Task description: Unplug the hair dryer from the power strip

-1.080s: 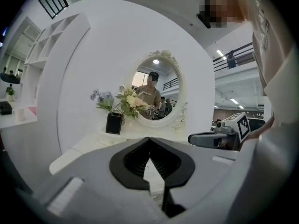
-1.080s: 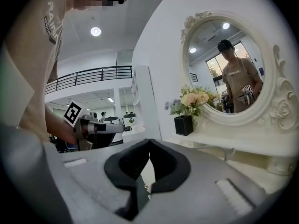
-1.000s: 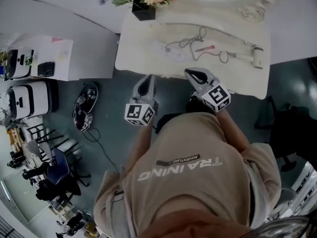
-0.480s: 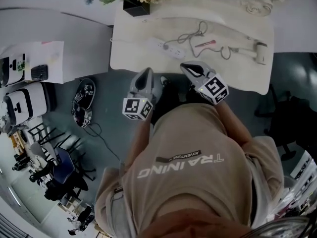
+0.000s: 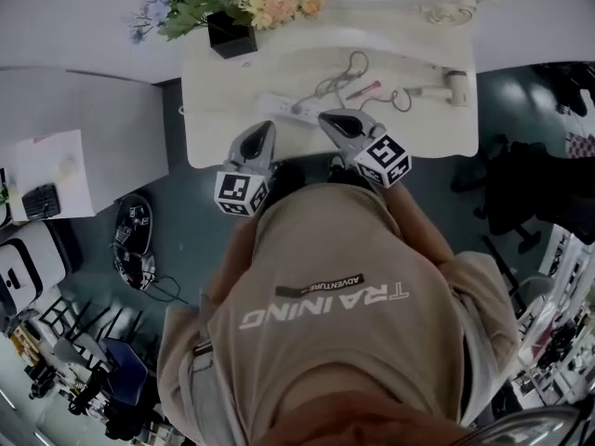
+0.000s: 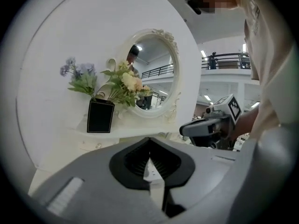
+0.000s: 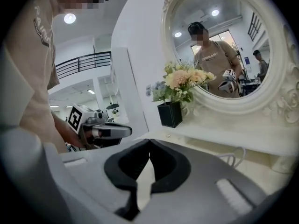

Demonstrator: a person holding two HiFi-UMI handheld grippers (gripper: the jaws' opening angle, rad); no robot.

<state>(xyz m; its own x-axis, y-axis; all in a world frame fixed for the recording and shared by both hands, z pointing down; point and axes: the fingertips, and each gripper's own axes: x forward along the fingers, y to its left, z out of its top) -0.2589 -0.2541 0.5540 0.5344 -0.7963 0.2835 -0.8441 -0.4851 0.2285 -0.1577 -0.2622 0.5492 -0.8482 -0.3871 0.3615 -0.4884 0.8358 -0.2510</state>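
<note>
Right hand-held gripper point(image 5: 324, 116), white hair dryer point(image 5: 455, 84)

White hair dryer point(image 5: 456, 84) lies on its side at the right of the pale surface point(image 5: 216, 110), its thin cord point(image 5: 350, 66) looping left to a white power strip point(image 5: 282, 107) near the front edge.

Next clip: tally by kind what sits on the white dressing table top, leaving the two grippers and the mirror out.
power strip: 1
hair dryer: 1
black vase of flowers: 1
thin red item: 1
Total: 4
</note>
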